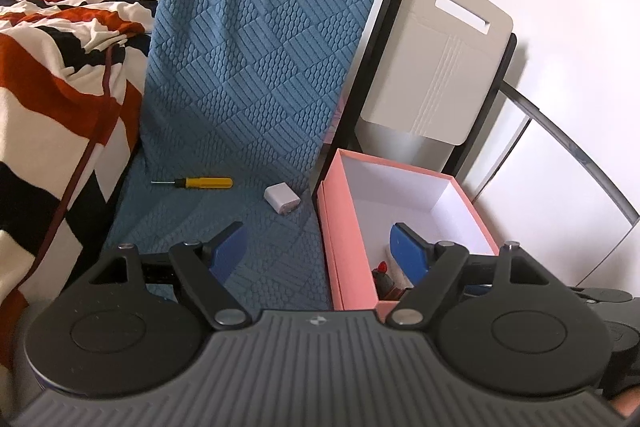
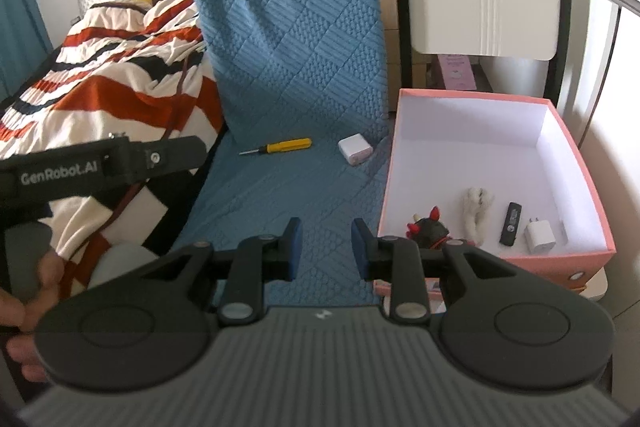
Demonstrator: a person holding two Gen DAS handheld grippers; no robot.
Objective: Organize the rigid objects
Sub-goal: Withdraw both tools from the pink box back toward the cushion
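Yellow screwdriver (image 1: 196,182); pink box (image 2: 404,163); blue quilted cover (image 1: 256,67).

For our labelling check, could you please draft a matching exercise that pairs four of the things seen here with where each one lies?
Things:
1. yellow screwdriver
2. white charger block
3. black stick
4. striped quilt

Places:
A. inside the pink box
B. on the bed beside the blue cover
C. on the blue cover, next to the pink box's wall
D. on the blue cover, farther from the box

Pairs: 1-D, 2-C, 3-A, 4-B
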